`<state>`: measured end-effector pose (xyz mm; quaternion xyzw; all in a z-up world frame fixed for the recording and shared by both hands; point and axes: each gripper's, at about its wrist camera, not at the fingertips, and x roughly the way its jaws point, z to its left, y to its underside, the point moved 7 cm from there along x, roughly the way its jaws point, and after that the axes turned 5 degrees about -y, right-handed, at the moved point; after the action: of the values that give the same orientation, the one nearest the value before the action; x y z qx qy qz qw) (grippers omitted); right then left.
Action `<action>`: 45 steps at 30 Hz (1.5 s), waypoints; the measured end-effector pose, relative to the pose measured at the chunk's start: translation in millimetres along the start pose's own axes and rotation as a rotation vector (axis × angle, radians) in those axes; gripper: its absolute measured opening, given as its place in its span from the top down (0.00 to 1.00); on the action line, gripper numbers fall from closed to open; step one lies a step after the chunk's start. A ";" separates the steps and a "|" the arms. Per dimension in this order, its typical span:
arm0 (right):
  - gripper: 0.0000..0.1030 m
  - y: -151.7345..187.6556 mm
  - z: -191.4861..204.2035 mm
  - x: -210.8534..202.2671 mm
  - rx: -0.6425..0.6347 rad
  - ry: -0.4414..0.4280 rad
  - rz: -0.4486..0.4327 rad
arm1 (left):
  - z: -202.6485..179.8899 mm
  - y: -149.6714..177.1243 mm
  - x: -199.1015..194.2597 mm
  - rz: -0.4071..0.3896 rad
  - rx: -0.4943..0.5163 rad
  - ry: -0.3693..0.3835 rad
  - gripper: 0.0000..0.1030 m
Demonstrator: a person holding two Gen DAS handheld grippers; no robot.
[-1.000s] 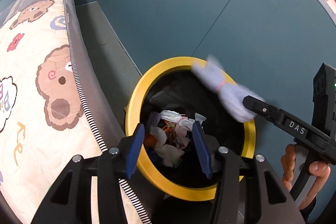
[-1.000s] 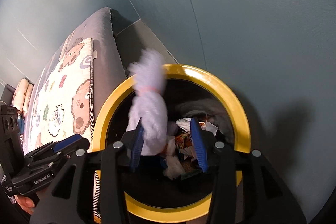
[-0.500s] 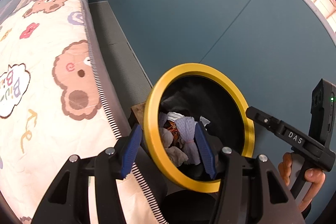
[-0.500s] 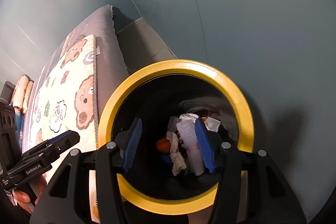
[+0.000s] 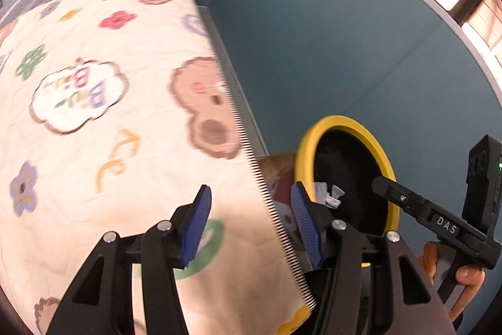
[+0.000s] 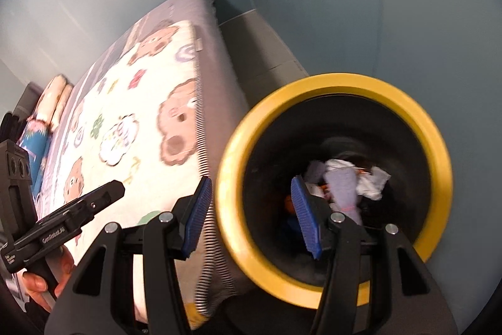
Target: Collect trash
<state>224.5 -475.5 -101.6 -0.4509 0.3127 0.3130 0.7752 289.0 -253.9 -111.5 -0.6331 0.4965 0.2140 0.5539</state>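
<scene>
A black trash bin with a yellow rim [image 6: 332,90] stands beside the bed, against the teal wall; it also shows in the left wrist view [image 5: 342,123]. Inside lie crumpled white tissues [image 6: 373,179] and a pale lilac bundle tied with a pink band [image 6: 345,190]. My right gripper [image 6: 251,212] is open and empty, over the bin's left rim. My left gripper [image 5: 249,222] is open and empty, above the bed's edge just left of the bin. The right gripper's body shows in the left wrist view [image 5: 439,222].
A bed with a cream bear-print quilt [image 5: 94,115] and striped border fills the left side. A grey bed frame ledge [image 6: 266,52] runs along the teal wall [image 5: 329,36]. Pillows [image 6: 53,102] lie at the bed's far end.
The lilac bundle left my right gripper and dropped into the bin. Both grippers have since swung left, away from the bin and toward the bed.
</scene>
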 end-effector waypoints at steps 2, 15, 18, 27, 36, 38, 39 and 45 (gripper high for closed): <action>0.51 4.4 18.3 4.6 -0.022 -0.017 0.011 | 17.2 4.8 -9.4 -0.012 -0.024 -0.022 0.51; 0.51 31.0 114.4 38.3 -0.136 -0.090 0.096 | 127.7 33.5 -54.5 -0.057 -0.165 -0.133 0.51; 0.51 42.8 139.7 50.4 -0.170 -0.107 0.137 | 152.5 46.3 -61.8 -0.058 -0.197 -0.150 0.51; 0.50 73.2 192.9 80.3 -0.242 -0.122 0.192 | 221.3 77.8 -79.7 -0.093 -0.282 -0.209 0.48; 0.20 97.8 230.7 90.2 -0.312 -0.102 0.108 | 260.0 89.6 -114.5 -0.279 -0.237 -0.338 0.29; 0.15 99.4 237.8 85.1 -0.339 -0.084 0.058 | 263.6 89.3 -125.2 -0.332 -0.244 -0.337 0.23; 0.13 100.1 242.7 80.9 -0.356 -0.078 0.027 | 265.1 88.9 -131.6 -0.364 -0.244 -0.343 0.19; 0.08 93.5 257.8 43.0 -0.354 -0.073 -0.220 | 256.8 85.7 -172.1 -0.542 -0.201 -0.410 0.10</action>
<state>231.2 -198.9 -79.1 -0.5999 0.1736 0.2928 0.7240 214.9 57.4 -87.8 -0.7371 0.1655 0.2297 0.6135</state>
